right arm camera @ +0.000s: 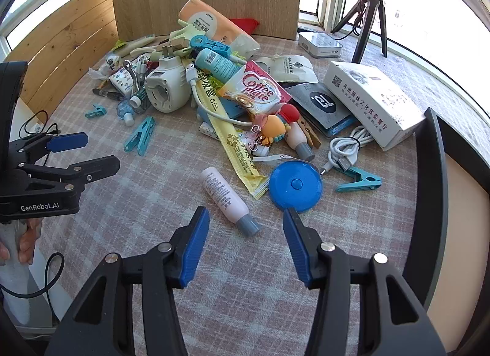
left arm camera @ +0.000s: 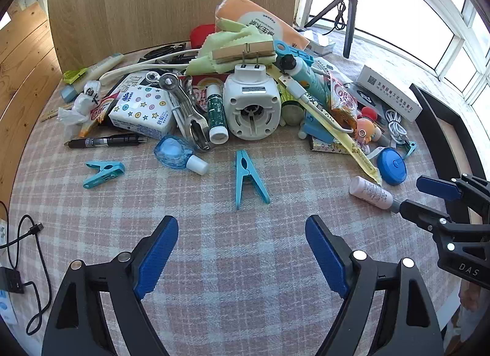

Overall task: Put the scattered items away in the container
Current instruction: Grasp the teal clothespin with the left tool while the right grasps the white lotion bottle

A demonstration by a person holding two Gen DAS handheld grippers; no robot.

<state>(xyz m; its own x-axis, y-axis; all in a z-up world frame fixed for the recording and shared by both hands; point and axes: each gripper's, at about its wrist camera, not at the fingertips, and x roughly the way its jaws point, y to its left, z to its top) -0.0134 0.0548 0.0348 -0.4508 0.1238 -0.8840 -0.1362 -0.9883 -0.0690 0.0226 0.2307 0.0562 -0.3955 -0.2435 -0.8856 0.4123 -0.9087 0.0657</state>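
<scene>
A heap of small items lies on the checked cloth, around a white plug adapter (left arm camera: 251, 107) (right arm camera: 167, 89). A teal clothespin (left arm camera: 245, 176) (right arm camera: 141, 137) lies just ahead of my left gripper (left arm camera: 242, 227) (right arm camera: 98, 152), which stands wide open and empty. A pale pink bottle (right arm camera: 223, 193) (left arm camera: 370, 192) lies loose on the cloth. Its grey cap sits between the fingertips of my right gripper (right arm camera: 245, 218) (left arm camera: 412, 193), whose pads do not touch it. The container, a black-framed tray (right arm camera: 435, 202) (left arm camera: 435, 111), stands at the right edge.
A blue tape measure (right arm camera: 295, 186), a white cable (right arm camera: 346, 147) and another teal clothespin (right arm camera: 358, 181) lie near the tray. A white box (right arm camera: 370, 101) sits behind them. A wooden board (left arm camera: 171, 3) backs the heap. A tripod (right arm camera: 370, 16) stands far right. Black cables (left arm camera: 33, 264) trail left.
</scene>
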